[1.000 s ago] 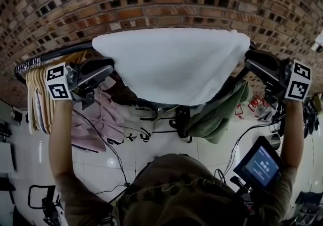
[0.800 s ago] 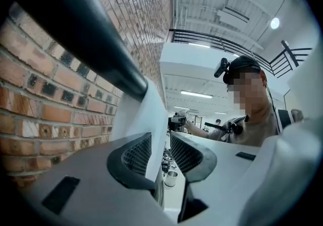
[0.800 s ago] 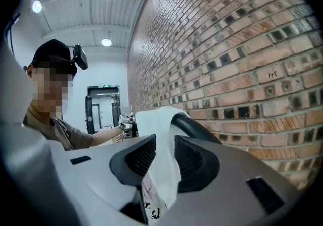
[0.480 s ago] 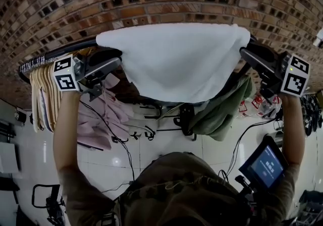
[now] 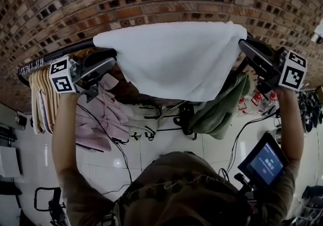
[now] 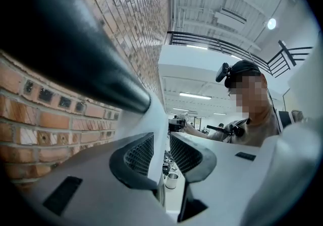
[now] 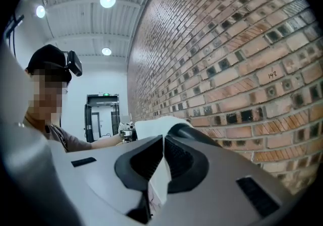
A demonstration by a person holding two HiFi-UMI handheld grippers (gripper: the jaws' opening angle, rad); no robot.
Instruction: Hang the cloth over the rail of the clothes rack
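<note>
One cloth (image 5: 176,58) half-hiding rail (image 5: 55,56), left gripper (image 5: 112,58) just opened around it, right gripper (image 5: 243,45) just clamped on it

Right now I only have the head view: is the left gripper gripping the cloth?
Observer: No. In its own view, the left gripper's jaws have just been opening and stand apart. The cloth edge hangs between them, unpinched, below the rail.
Operator: And the other side?
Observer: The right gripper's jaws have just been closing. Its view shows the pads together with a cloth edge pinched between them.
</note>
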